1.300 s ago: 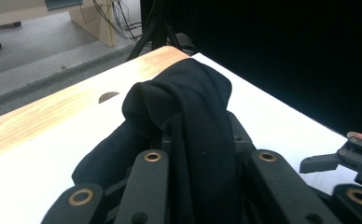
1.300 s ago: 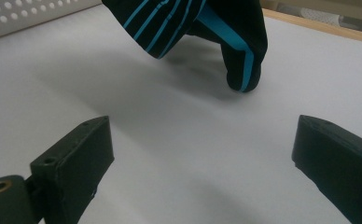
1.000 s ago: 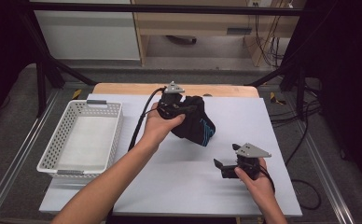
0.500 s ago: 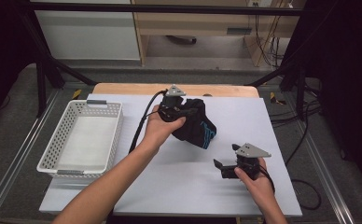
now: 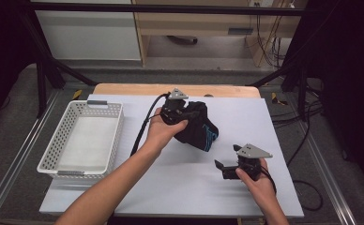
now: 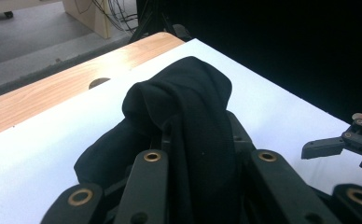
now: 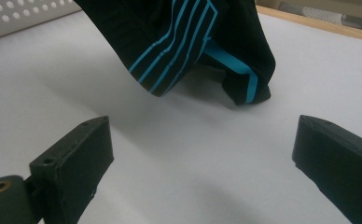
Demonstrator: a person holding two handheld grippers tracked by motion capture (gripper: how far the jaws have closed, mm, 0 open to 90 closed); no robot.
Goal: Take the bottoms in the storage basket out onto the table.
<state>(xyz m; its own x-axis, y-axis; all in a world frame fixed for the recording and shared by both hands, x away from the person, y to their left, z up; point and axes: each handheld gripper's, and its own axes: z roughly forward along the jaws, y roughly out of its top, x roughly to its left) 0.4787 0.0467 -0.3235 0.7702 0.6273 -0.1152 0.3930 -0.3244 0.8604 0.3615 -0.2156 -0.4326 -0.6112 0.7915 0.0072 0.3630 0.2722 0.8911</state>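
So the left hand-held gripper [image 5: 188, 114] was clamped on a bunched black garment with blue stripes [image 5: 200, 132], lifted mid-counter [image 5: 180, 187] and drooping toward the right hand-held gripper [image 5: 223, 168], which sat wide open, holding nothing.

Left gripper [image 6: 202, 186] tips hidden inside the black garment [image 6: 188, 116]

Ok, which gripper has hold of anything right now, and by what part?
The left gripper is shut on the black garment, pinching a bunched fold of its upper part. The right gripper is open on the table, holding nothing.
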